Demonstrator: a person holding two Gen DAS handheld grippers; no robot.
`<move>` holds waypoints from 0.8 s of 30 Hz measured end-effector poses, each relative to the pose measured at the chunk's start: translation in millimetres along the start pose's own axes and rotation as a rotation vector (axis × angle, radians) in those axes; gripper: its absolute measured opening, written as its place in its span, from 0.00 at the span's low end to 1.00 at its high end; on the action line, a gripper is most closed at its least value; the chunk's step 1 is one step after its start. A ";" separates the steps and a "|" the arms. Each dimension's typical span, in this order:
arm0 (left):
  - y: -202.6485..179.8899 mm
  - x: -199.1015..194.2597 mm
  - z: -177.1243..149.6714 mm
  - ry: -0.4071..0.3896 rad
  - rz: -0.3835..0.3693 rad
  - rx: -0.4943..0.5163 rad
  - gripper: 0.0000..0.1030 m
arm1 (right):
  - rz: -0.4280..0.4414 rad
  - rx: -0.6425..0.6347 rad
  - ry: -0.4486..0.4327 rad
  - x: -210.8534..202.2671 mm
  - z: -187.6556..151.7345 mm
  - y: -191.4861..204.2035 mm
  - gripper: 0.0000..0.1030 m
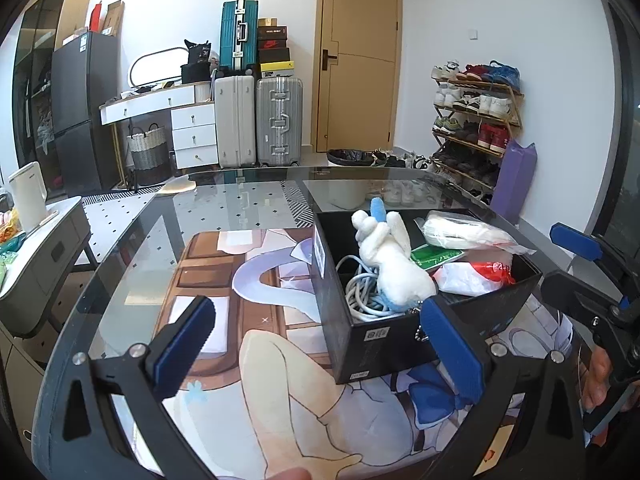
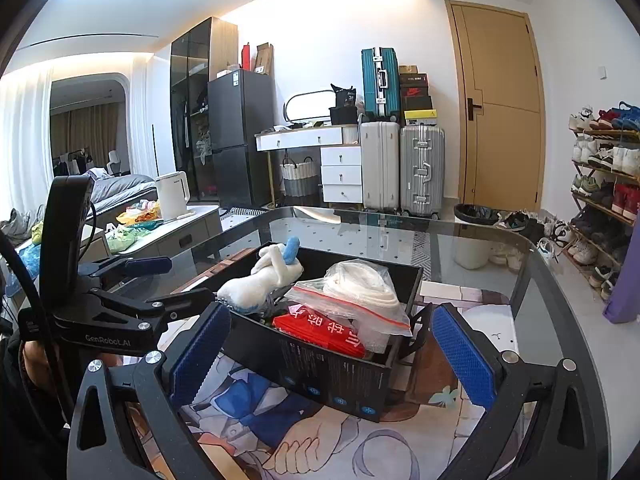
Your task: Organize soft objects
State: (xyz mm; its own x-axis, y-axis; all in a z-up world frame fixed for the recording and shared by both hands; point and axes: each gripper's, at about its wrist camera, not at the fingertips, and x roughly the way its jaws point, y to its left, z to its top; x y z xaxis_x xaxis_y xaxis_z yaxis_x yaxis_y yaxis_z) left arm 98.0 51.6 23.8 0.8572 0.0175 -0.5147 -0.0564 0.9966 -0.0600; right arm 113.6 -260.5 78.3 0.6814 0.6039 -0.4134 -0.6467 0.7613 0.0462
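A black open box (image 1: 384,336) (image 2: 332,376) stands on the printed mat on the glass table. In it lie a white plush toy with blue parts (image 1: 390,256) (image 2: 264,276), a coiled pale cable (image 1: 360,292), a clear zip bag of white cloth (image 1: 464,232) (image 2: 360,296) and a red and white packet (image 1: 480,272) (image 2: 324,332). My left gripper (image 1: 320,348) is open and empty, just in front of the box's near left corner. My right gripper (image 2: 332,348) is open and empty, its fingers to either side of the box's near end.
The glass table (image 1: 240,208) carries a printed anime mat (image 1: 248,320). A side table with a white kettle (image 2: 172,196) stands left. Suitcases (image 1: 256,124), a desk, a door and a shoe rack (image 1: 476,124) line the far wall.
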 end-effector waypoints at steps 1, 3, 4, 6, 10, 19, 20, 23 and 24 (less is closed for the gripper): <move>0.4 -0.4 -0.4 -0.003 -0.001 0.000 1.00 | -0.003 -0.002 -0.002 0.2 0.2 0.9 1.00; 0.1 -1.9 -1.3 -0.009 -0.001 0.001 1.00 | -0.001 -0.002 -0.008 -1.1 -0.4 0.9 1.00; -0.1 -1.9 -1.4 -0.011 -0.004 0.003 1.00 | -0.001 -0.001 -0.012 -1.9 -0.5 0.6 1.00; -0.9 -2.8 -2.0 -0.014 -0.004 0.006 1.00 | -0.001 0.003 -0.018 -2.9 -1.7 0.2 1.00; -1.6 -3.8 -2.2 -0.017 -0.008 0.011 1.00 | 0.000 -0.003 -0.019 -3.8 -2.7 -0.5 1.00; -2.1 -3.3 -2.7 -0.012 -0.009 0.011 1.00 | 0.002 -0.006 -0.022 -4.8 -1.6 1.0 1.00; -1.9 -3.1 -2.7 -0.013 -0.010 0.010 1.00 | 0.003 -0.005 -0.021 -4.3 -1.6 0.9 1.00; -2.3 -2.8 -2.6 -0.012 -0.009 0.010 1.00 | 0.003 -0.008 -0.021 -4.8 -1.9 0.8 0.99; -2.8 -3.2 -2.7 -0.012 -0.010 0.011 1.00 | 0.001 -0.008 -0.021 -4.8 -2.1 0.8 1.00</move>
State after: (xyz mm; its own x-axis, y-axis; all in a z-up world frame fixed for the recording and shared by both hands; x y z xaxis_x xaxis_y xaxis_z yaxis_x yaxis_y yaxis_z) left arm 94.0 48.5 23.3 0.8639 0.0087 -0.5035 -0.0426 0.9975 -0.0559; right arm 109.1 -263.4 78.4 0.6874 0.6098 -0.3945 -0.6502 0.7587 0.0399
